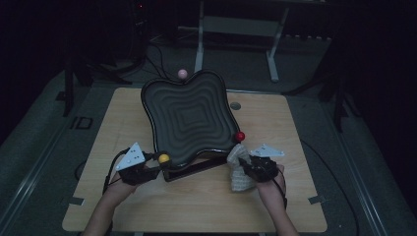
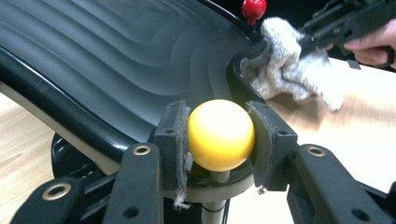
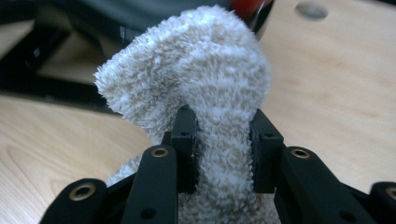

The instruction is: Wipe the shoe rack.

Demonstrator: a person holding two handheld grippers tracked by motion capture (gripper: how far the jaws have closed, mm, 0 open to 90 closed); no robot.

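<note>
Your left gripper (image 2: 219,140) is squeezing the yellow ball knob (image 2: 220,134) at the near left corner of the black tray (image 1: 189,118); the ball is smooth, round and shiny, and sits on a thin post. The tray is big and dark with wavy ridges inside and curvy edges; it is tipped up above the wooden table (image 1: 196,206). Your right gripper (image 3: 223,154) is pinching a fluffy white cloth (image 3: 205,84); the cloth is soft and bunched up, and it touches the tray's near right edge just below the red ball knob (image 1: 239,136). A pink ball knob (image 1: 182,73) sits at the tray's far edge.
</note>
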